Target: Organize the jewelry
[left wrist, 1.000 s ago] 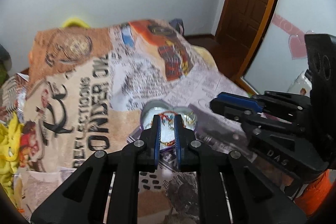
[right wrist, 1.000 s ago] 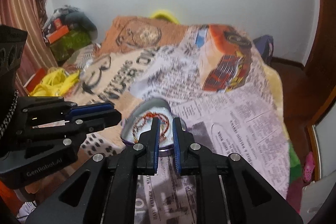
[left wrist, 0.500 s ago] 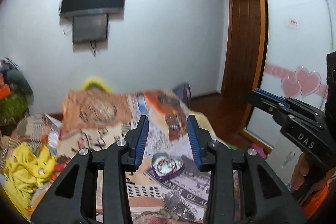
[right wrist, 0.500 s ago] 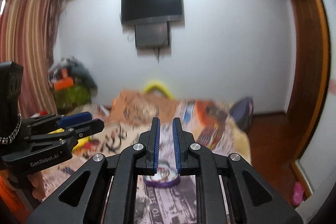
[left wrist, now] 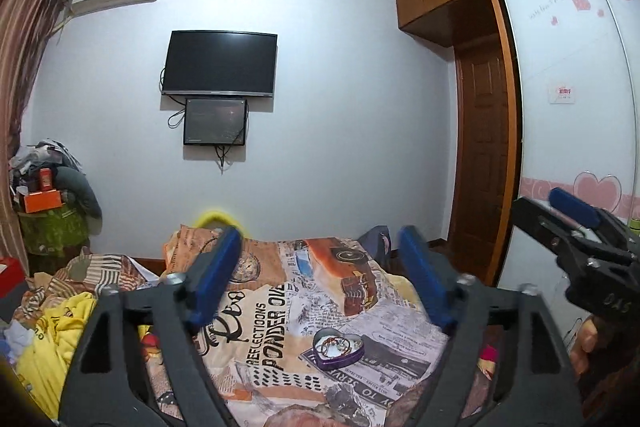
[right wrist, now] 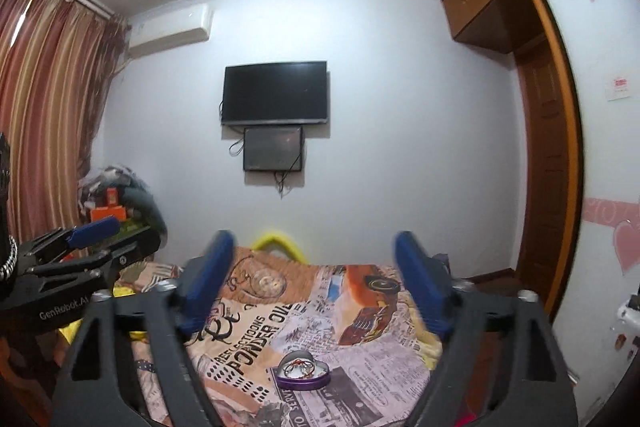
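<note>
A purple heart-shaped tin [left wrist: 338,347] holding several pieces of jewelry sits open on the printed bedspread [left wrist: 276,311]; it also shows in the right wrist view [right wrist: 303,373]. My left gripper [left wrist: 320,275] is open and empty, raised well back from the tin. My right gripper [right wrist: 316,277] is open and empty too, likewise high above the bed. The right gripper shows at the right edge of the left wrist view [left wrist: 576,223], and the left gripper at the left edge of the right wrist view [right wrist: 92,239].
A television [left wrist: 220,63] and a smaller screen [left wrist: 215,121] hang on the far wall. A wardrobe [left wrist: 576,131] and wooden door [left wrist: 482,163] stand at the right. Clothes [left wrist: 44,331] are piled left of the bed, by striped curtains [right wrist: 44,115].
Both grippers have pulled up and back from the heart-shaped tin and opened wide. The views now take in the whole room instead of the bedspread.
</note>
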